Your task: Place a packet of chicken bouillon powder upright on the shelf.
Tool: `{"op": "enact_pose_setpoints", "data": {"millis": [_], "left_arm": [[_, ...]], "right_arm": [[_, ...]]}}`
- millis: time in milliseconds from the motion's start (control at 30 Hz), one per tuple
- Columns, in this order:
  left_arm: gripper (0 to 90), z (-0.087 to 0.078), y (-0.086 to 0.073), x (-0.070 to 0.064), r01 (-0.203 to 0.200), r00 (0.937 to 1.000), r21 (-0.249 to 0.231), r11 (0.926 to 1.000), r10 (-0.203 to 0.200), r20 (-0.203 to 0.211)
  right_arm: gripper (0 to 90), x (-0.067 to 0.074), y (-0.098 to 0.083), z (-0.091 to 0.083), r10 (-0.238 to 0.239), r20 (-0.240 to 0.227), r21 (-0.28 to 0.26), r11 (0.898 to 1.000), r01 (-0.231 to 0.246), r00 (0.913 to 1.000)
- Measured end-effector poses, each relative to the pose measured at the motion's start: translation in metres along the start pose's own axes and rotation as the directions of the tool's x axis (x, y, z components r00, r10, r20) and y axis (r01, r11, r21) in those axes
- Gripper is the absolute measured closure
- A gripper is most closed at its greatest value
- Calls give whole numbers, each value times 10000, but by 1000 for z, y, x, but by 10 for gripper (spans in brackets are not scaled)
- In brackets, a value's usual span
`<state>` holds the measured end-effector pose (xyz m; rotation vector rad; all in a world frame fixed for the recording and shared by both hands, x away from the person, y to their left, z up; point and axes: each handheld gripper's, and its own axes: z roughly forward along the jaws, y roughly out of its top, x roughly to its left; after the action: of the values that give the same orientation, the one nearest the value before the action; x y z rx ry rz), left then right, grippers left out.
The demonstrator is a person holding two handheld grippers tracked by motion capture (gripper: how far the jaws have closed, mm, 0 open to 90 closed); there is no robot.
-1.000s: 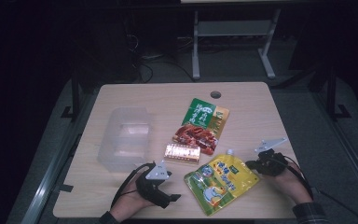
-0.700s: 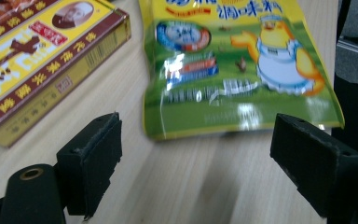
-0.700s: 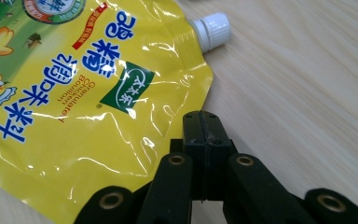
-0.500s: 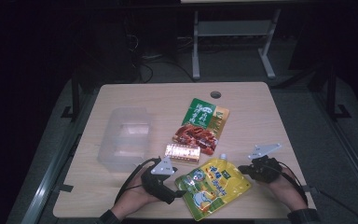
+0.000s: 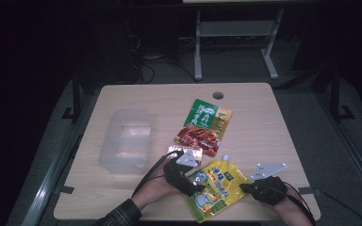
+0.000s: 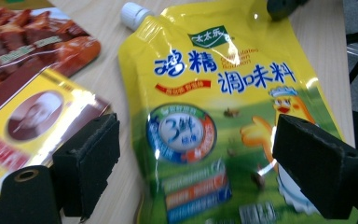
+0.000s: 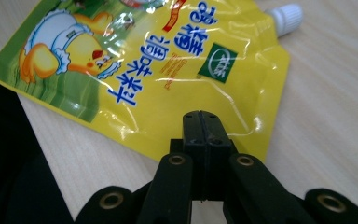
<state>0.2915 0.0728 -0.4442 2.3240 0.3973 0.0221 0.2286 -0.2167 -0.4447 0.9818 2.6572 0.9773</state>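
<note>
Since the earlier frames the yellow pouch (image 5: pixel 215 189) has slid and turned a little toward the left hand, and the left gripper (image 5: pixel 194 185) has come in over its left edge; right gripper (image 5: pixel 243 187) has dropped slightly toward the near edge.

Left gripper: jaws wide apart, holding nothing. In its own view the pads (image 6: pixel 89 164) straddle the pouch face (image 6: pixel 223 121), one pad at 8 o'clock, the other at 4 o'clock. Whether they touch the film, cannot tell.

Right gripper (image 7: pixel 200 122): jaws pressed together at the pouch's right edge, at 3 o'clock of the pouch in the high view. The tips seem to pinch the margin of the film, but the overlap is slight; I judge it a pinch hold.

Pouch lies flat on the worktop (image 5: pixel 264 122) near the front edge, white spout cap (image 5: pixel 225 158) pointing to 12 o'clock.

Step in hand, as I read it: taking hold of the pouch with both grippers, right side pinned, left side not yet gripped. Next move calls for closing the left jaws on an edge or a raised fold, since flat slick film gives little to bite; then lifting, likely toward the clear container (image 5: pixel 125 140) at 10 o'clock.

Count:
- spouted yellow pouch, one
- green and red snack packet (image 5: pixel 204 124), one, at 12 o'clock of the pouch
- small shiny packet (image 5: pixel 186 151), one, beside the left gripper
- clear container, one
- grippers, two
</note>
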Motion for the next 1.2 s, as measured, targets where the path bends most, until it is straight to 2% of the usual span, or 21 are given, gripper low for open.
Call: {"op": "enact_pose_setpoints", "data": {"millis": [100,200,233,267,367,467,700,767,933,1067,1100,1200], "left_arm": [[136,10,5,1,-177,9998,223,9996,176,38],[135,21,7,2,-115,9998,353,9993,110,167],[133,21,7,2,-115,9998,353,9993,110,167],[131,23,8,3,-50,9997,328,9994,42,224],[131,26,10,5,-30,9997,356,9994,22,234],[127,31,10,9,262,9982,533,9982,-290,522],[124,37,11,10,690,9944,664,9954,-740,760],[131,38,11,10,668,9937,661,9956,-723,852],[229,40,16,7,496,9940,750,9959,-565,933],[447,41,18,9,605,9925,779,9951,-683,1018],[447,40,19,11,619,9918,858,9944,-709,1059],[635,38,19,14,679,9913,717,9951,-754,1079]], "right_arm": [[900,2,-2,2,29,-21,94,10000,-29,10000],[900,5,-5,7,4,52,308,9995,-6,10000],[900,5,-5,7,4,52,308,9995,-6,10000],[900,6,-7,11,-62,145,545,9985,54,9999],[900,7,-7,11,-43,179,489,9988,34,9998],[900,7,-8,11,-67,182,433,9990,59,9998],[900,7,-8,11,-102,178,381,9992,95,9998],[900,7,-9,11,-49,129,382,9993,44,9999],[900,7,-8,11,-58,128,392,9992,53,9999],[900,8,-8,12,-45,146,404,9992,39,9999],[900,8,-7,12,-50,144,411,9991,44,9999],[900,8,-7,12,-46,123,395,9992,42,9999]]}}
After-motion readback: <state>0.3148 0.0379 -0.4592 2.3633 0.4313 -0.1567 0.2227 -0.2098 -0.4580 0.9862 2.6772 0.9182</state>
